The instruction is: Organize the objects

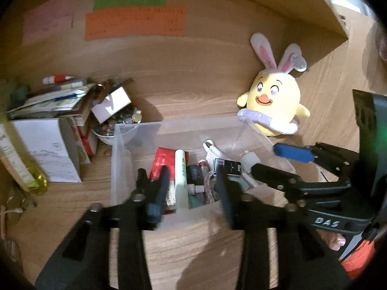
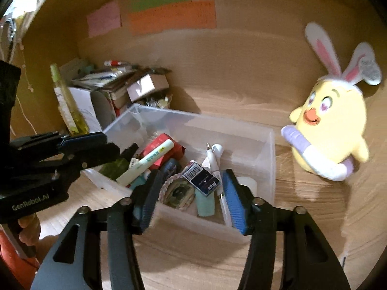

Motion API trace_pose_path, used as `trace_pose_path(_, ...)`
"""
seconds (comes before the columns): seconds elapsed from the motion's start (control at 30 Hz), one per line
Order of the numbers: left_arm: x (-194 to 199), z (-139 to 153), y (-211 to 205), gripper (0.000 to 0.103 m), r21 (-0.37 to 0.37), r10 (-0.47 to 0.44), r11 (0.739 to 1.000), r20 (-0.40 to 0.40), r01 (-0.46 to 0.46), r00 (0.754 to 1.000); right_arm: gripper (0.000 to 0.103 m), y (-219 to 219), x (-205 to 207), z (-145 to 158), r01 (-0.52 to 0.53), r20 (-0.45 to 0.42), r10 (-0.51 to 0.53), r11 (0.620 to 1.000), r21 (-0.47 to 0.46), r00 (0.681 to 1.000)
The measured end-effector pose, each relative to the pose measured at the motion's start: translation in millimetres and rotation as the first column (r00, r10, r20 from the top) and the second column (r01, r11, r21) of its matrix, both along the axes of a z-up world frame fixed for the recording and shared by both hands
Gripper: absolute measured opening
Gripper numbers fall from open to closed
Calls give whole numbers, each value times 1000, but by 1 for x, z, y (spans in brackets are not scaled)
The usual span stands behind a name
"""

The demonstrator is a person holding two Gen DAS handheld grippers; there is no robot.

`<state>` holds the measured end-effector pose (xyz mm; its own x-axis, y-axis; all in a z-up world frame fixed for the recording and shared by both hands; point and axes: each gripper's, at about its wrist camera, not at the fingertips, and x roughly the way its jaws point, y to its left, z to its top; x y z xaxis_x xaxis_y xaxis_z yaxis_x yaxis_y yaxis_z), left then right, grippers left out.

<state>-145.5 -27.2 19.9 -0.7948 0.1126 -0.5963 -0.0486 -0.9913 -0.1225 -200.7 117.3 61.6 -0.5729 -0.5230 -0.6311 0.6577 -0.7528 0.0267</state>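
Where jumbled, clear bin (image 2: pixel 266 145) contents indistinct.

clear bin (image 2: pixel 271 145) of clutter, yellow plush chick (image 2: pixel 333 125) beside it, wooden desk (image 2: pixel 193 265)

1. A light wood-grain desk surface (image 1: pixel 198 101) inside a wooden alcove carried everything.
2. A clear rectangular plastic bin (image 1: pixel 169 126) stood on it near the front, filled with small items.
3. A yellow plush chick with white-and-pink rabbit ears (image 2: pixel 331 130) sat on the wood to the bin's right.
4. To the bin's left lay a white paper carton (image 1: pixel 48 149), a yellow-green clear bottle (image 1: pixel 26 169) and a small bowl of beads (image 1: pixel 113 128).
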Motion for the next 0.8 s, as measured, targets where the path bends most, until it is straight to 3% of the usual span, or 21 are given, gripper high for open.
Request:
trace_pose_path(0.17,25,4,4,68,-25,8,1000,-61,-10,998,68,15,19,6,29,-60,-30,999,-25,998)
trace_pose_path(0.37,48,2,6,91,-33,31,999,-107,-34,994,78,29,33,2,40,-66,-44,997,-61,997)
trace_pose_path(0.8,55,-27,6,93,-12,63,998,-49,-64,997,82,38,48,-23,42,-28,-43,998,-52,999)
